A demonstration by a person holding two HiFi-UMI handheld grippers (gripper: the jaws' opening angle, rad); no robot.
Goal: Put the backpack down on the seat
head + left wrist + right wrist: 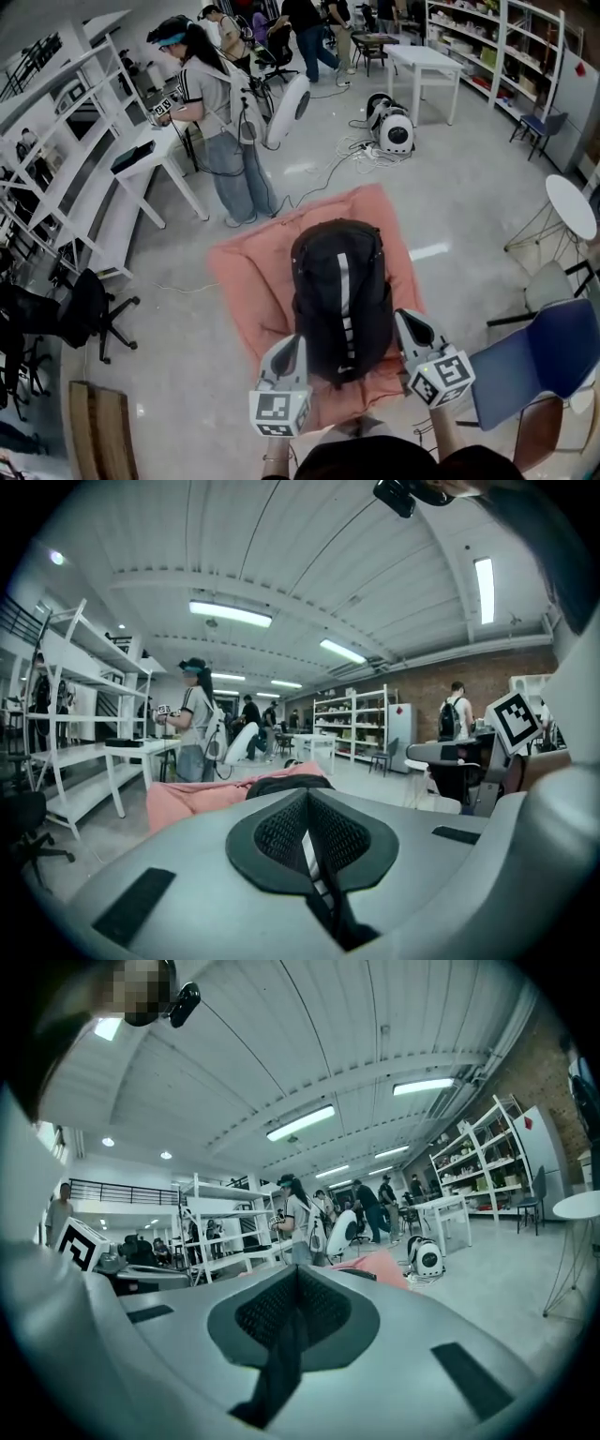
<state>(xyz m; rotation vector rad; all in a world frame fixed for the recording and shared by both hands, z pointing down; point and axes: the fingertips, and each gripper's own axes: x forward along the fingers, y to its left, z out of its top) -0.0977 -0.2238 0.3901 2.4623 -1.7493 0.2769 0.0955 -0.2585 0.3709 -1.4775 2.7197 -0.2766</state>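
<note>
Big open workshop space with a shiny grey floor and cables snaking across it. White shelving racks run down the left, there are more shelves far right, and a white table sits between them. There's a brick wall at the back, and a ribbed white ceiling with strip lights. A black office chair is off to the left.

The seat lies under the backpack. At the backpack's near left is the left gripper, at its near right the right gripper, and farther right a chair.
</note>
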